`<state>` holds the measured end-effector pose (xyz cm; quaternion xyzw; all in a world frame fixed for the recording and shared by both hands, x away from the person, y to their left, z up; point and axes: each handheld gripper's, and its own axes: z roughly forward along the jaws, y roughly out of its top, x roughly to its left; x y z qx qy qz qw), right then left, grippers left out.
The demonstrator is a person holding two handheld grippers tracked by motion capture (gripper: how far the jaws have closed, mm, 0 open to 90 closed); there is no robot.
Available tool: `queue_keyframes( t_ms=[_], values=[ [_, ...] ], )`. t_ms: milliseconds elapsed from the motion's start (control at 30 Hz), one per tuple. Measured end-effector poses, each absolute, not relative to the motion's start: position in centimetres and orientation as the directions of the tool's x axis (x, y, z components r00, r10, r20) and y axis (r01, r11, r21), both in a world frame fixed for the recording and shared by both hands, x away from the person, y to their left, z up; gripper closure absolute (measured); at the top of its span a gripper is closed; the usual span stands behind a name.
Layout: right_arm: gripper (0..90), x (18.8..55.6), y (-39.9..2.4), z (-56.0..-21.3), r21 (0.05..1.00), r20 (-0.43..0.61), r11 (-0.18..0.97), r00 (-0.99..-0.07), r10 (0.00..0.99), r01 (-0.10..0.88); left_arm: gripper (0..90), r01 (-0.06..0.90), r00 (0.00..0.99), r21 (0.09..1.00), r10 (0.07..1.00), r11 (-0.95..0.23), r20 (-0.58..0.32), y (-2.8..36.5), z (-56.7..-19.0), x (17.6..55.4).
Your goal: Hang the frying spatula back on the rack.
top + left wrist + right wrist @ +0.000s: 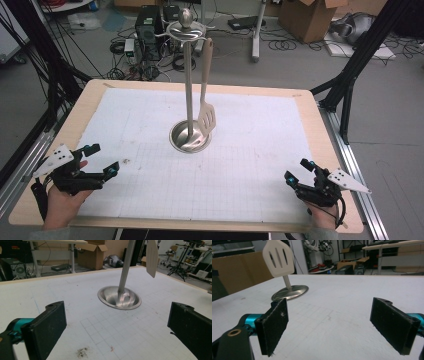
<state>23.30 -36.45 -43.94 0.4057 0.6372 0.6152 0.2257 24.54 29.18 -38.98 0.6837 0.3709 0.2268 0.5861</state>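
A metal utensil stand point(189, 85) rises from a round dished base point(190, 138) in the middle of the white gridded mat. A beige slotted spatula point(206, 100) hangs from a hook at the stand's top, its blade just above the base. My left gripper point(102, 160) rests at the mat's near left, held by a hand, its jaws wide apart and bare. My right gripper point(297, 170) sits at the near right, open too, with nothing between its jaws. The left gripper view has the base point(119, 298) and the spatula blade point(152, 257); the right gripper view has the blade point(278, 258).
The wooden table point(90, 95) carries the white mat point(250, 150). Black frame legs point(350, 75) stand off the right edge and cables and a computer case point(149, 25) lie on the floor behind. A small dirt smudge point(82, 352) marks the mat near my left gripper.
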Motion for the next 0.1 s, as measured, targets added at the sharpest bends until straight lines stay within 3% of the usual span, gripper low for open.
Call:
queue_keyframes(
  t_ms=[100],
  values=[
    [14.1,23.18,-36.88,-44.32,0.966,0.221,-0.097,-0.563,0.796,0.241,2.5,0.24,0.624,0.97,0.772,-0.044,-0.12,29.0,-39.01,24.6]
  ],
)
